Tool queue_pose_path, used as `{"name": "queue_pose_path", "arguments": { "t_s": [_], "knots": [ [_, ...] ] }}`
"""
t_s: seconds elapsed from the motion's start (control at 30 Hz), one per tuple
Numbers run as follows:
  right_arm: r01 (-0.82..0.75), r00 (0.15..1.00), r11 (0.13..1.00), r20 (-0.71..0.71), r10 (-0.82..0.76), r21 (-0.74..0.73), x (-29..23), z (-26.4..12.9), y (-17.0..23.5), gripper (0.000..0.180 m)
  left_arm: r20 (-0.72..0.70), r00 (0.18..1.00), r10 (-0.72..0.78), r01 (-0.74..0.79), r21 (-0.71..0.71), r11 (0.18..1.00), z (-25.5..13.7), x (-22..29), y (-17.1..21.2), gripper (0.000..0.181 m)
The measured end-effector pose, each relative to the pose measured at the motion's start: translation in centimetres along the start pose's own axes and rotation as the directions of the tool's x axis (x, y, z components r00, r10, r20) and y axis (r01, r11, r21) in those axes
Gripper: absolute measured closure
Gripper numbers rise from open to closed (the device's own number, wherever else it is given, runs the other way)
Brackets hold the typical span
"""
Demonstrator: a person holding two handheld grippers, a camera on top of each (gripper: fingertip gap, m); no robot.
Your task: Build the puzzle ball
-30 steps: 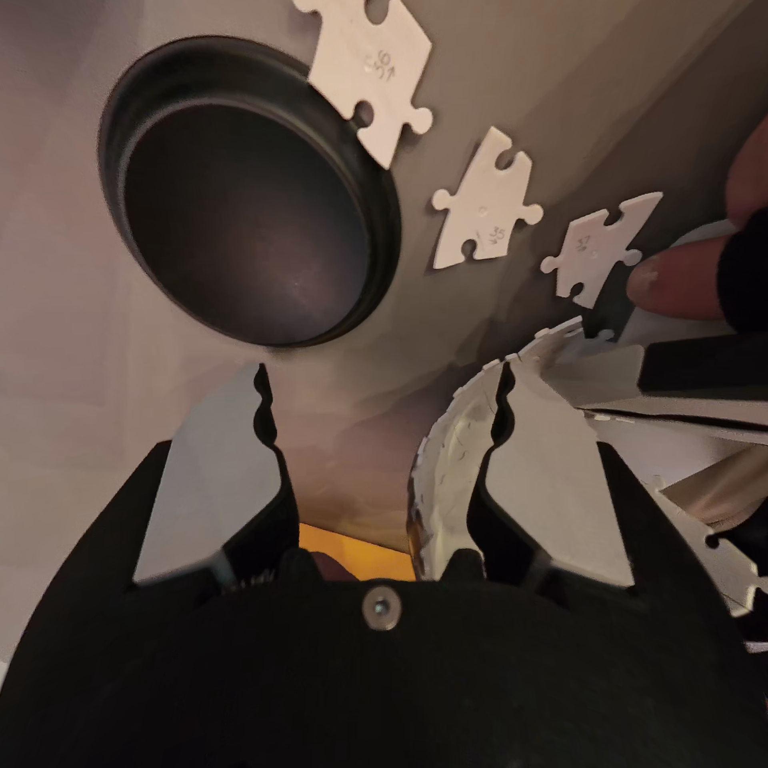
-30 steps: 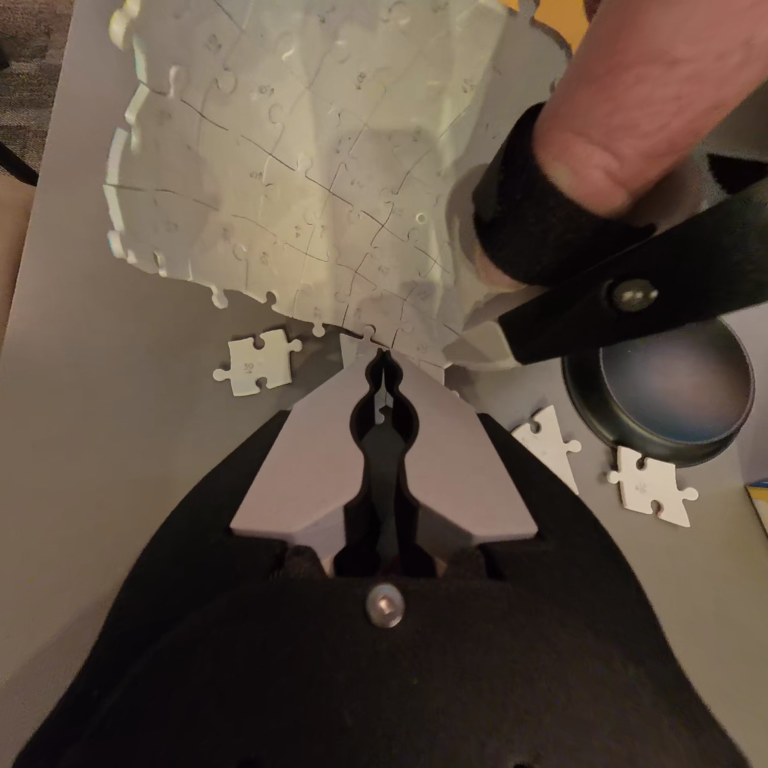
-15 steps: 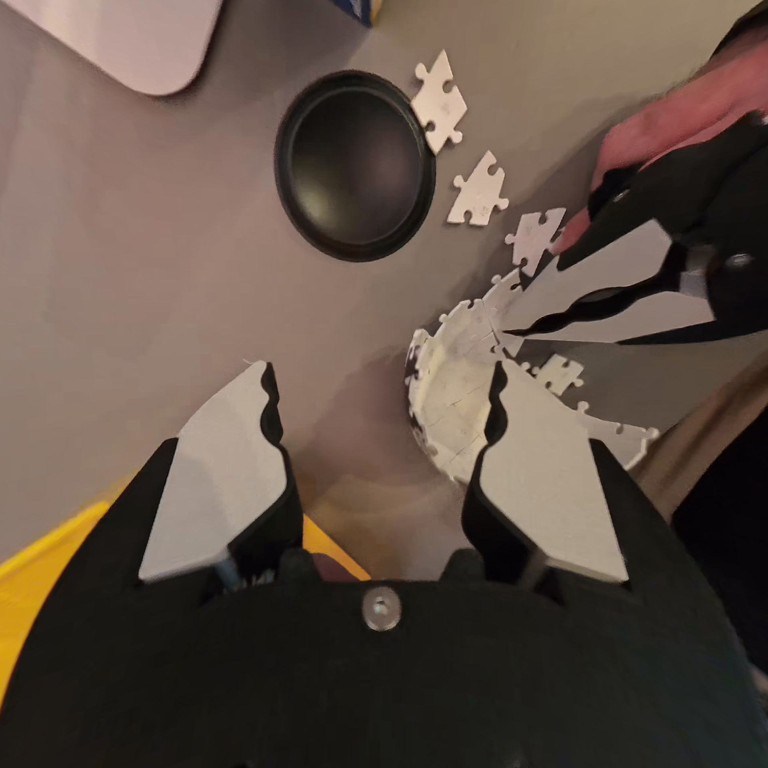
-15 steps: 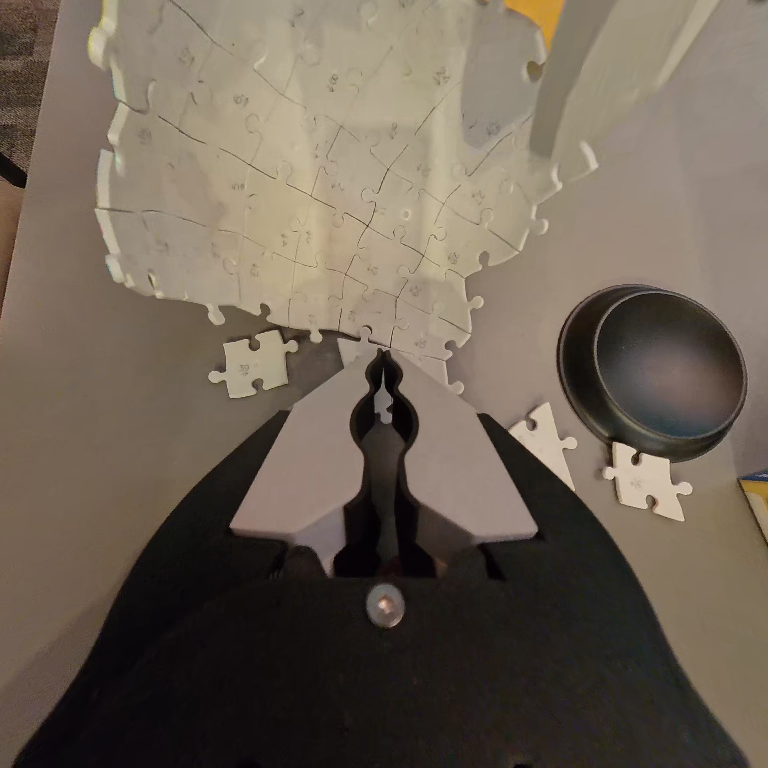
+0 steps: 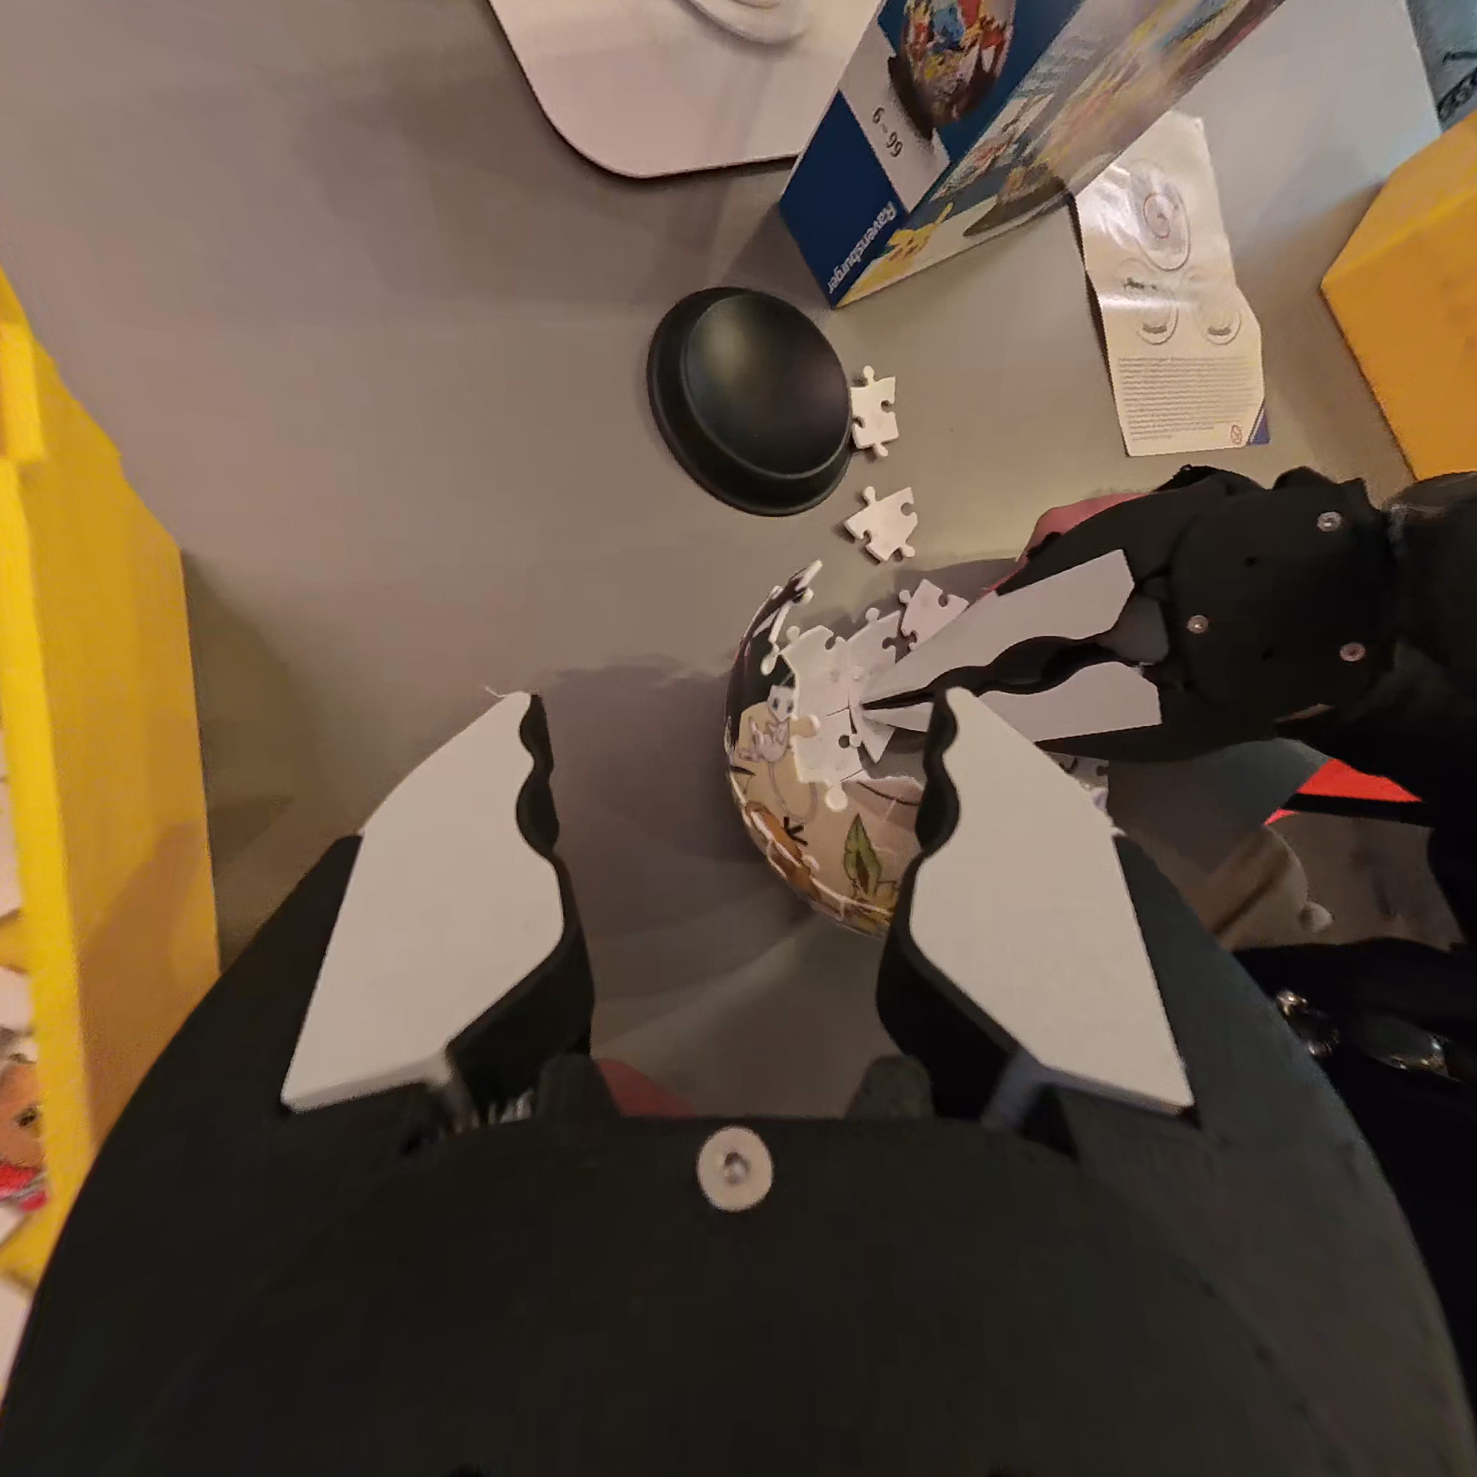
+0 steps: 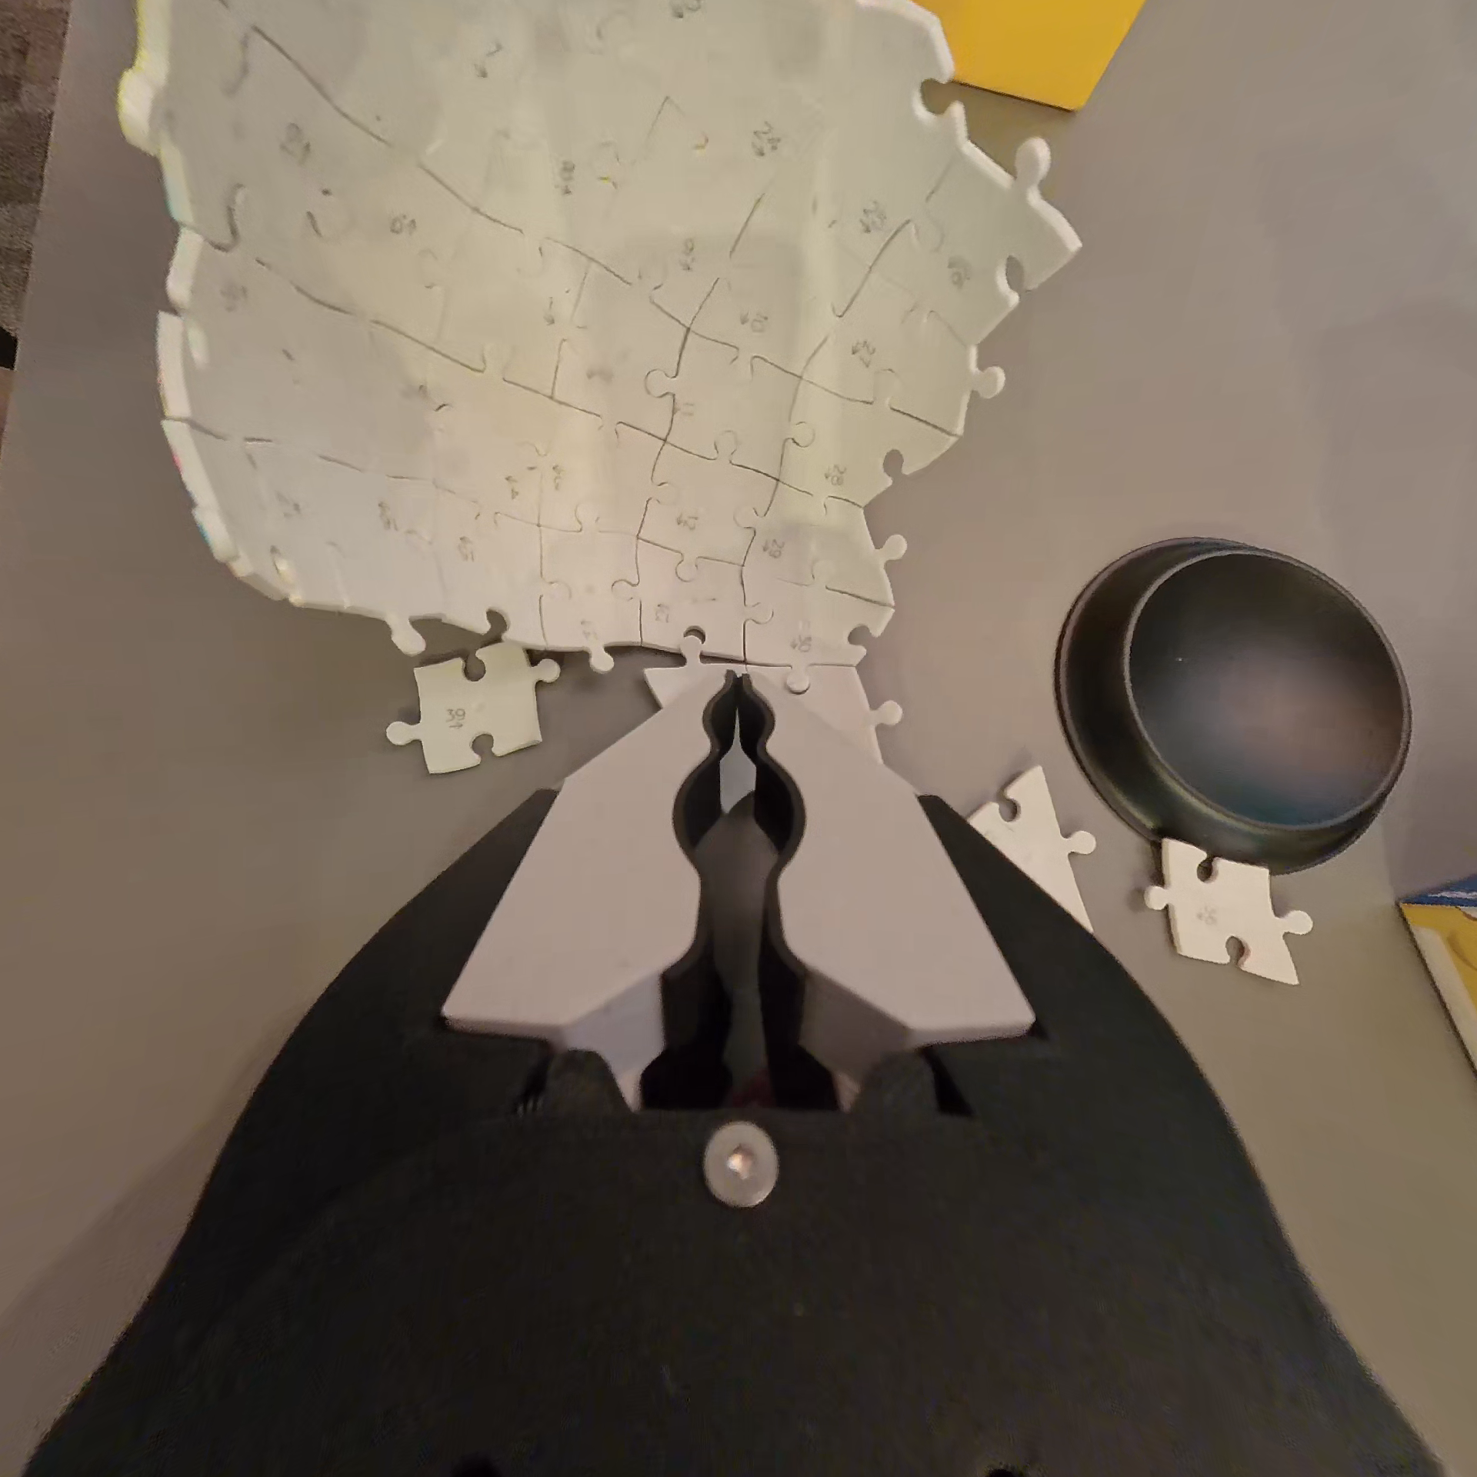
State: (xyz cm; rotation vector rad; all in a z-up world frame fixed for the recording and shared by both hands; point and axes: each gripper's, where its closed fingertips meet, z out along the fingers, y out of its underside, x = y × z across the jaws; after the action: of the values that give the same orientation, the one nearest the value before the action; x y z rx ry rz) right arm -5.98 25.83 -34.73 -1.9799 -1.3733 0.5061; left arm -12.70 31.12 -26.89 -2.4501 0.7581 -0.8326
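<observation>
we pinch a piece (image 6: 847,703) in right gripper (image 6: 737,679) at shell (image 6: 559,360) rim to seat it; left gripper (image 5: 735,703) spread, empty

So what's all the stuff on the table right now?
puzzle ball: one, half built, white inside, middle of the grey table
loose pieces: four, white, flat beside the ball
stand: one, black, round, near two pieces
puzzle box: one, blue, far side
leaflet: one, white, next to the box
yellow bins: two, at the table's sides
left gripper: black and grey, open, empty
right gripper: shut on a thin white piece at the ball's edge
</observation>
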Motion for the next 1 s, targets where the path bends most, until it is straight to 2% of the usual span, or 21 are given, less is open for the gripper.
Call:
{"name": "queue_pose_path", "arguments": {
  "t_s": [0.03, 0.1, 0.37, 1.0],
  "knots": [
    [-0.002, 1.000, 1.000, -0.003, 0.002, -0.001, 0.0, 0.0, 0.0, 0.180, -0.020, 1.000, -0.013, 0.013, 0.004, 1.000, 0.3, 0.2, 0.4, 0.092],
    [-0.005, 1.000, 1.000, -0.011, 0.005, -0.002, 0.1, 0.0, 0.0, 0.180, -0.083, 0.995, -0.058, 0.060, 0.026, 0.998, 0.7, 0.8, 0.7, 0.093],
    [-0.023, 0.999, 1.000, -0.035, 0.023, -0.005, 0.2, 0.1, -0.1, 0.180, -0.167, 0.977, -0.129, 0.143, 0.075, 0.987, 1.4, 1.8, 1.1, 0.095],
    [-0.022, 0.999, 1.000, -0.046, 0.023, 0.023, 0.2, 0.4, -0.4, 0.180, -0.227, 0.964, -0.140, 0.166, 0.098, 0.981, 2.6, 5.1, 0.7, 0.095]
  ]
}}
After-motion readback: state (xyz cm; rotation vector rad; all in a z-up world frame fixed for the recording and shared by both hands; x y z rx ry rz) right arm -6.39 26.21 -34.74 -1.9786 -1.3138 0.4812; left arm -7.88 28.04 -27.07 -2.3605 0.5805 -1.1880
